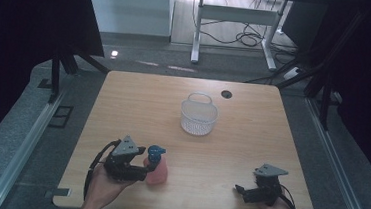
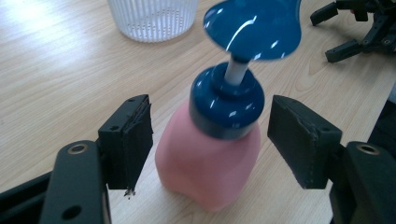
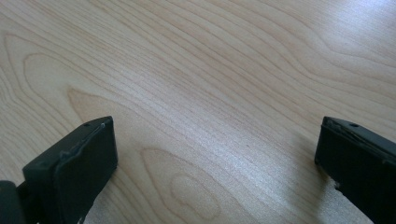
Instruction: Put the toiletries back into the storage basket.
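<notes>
At the near left edge of the light wooden table (image 1: 251, 140), the left gripper (image 1: 149, 168) sits with its jaws spread on either side of a pink plastic pump bottle with a blue cap and blue pump head (image 2: 212, 158) — a gap shows between each pad and the bottle (no contact). The bottle stands upright on the table. Near right, the right gripper (image 1: 238, 189) is held low over bare wood, jaws wide apart, holding nothing. Farther off, toward the middle, stands a white slatted plastic basket with a handle (image 1: 198, 118).
</notes>
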Motion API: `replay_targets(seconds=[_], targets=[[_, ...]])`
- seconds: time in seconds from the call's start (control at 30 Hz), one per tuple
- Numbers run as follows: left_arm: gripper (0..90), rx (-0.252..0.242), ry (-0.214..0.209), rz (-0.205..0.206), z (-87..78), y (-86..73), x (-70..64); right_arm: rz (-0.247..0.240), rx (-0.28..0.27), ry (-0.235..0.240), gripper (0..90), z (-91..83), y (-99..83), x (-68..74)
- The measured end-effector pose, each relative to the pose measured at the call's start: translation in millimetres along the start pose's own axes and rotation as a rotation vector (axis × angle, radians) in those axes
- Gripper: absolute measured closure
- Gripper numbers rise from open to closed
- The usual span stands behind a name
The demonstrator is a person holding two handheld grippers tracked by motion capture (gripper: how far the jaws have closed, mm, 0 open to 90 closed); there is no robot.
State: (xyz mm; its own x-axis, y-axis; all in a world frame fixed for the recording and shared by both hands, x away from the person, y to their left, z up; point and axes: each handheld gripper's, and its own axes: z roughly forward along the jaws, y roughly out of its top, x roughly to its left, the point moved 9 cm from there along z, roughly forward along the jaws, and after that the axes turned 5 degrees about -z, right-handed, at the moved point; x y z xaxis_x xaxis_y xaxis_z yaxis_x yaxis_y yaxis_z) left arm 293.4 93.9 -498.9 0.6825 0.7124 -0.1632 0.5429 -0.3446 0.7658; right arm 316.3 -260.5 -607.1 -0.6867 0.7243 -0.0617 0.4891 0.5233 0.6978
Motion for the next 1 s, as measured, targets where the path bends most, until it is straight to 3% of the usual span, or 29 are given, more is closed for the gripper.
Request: replay_targets(seconds=[0.17,0.4,0.53,0.77,1.0], targets=[[33.8,0.004,-0.012,0.006,7.3,6.2,-3.3,0.0,0.0,0.0,0.0,0.0,0.0,0.0],[47.1,0.02,-0.02,0.014,14.8,9.7,-6.4,0.0,0.0,0.0,0.0,0.0,0.0,0.0],[52.4,0.031,0.002,0.049,15.1,10.0,-7.2,0.0,0.0,0.0,0.0,0.0,0.0,0.0],[52.9,0.043,0.023,0.077,16.5,14.2,-9.6,0.0,0.0,0.0,0.0,0.0,0.0,0.0],[52.9,0.028,0.023,0.084,13.2,30.0,-10.9,0.001,0.0,0.0,0.0,0.0,0.0,0.0]])
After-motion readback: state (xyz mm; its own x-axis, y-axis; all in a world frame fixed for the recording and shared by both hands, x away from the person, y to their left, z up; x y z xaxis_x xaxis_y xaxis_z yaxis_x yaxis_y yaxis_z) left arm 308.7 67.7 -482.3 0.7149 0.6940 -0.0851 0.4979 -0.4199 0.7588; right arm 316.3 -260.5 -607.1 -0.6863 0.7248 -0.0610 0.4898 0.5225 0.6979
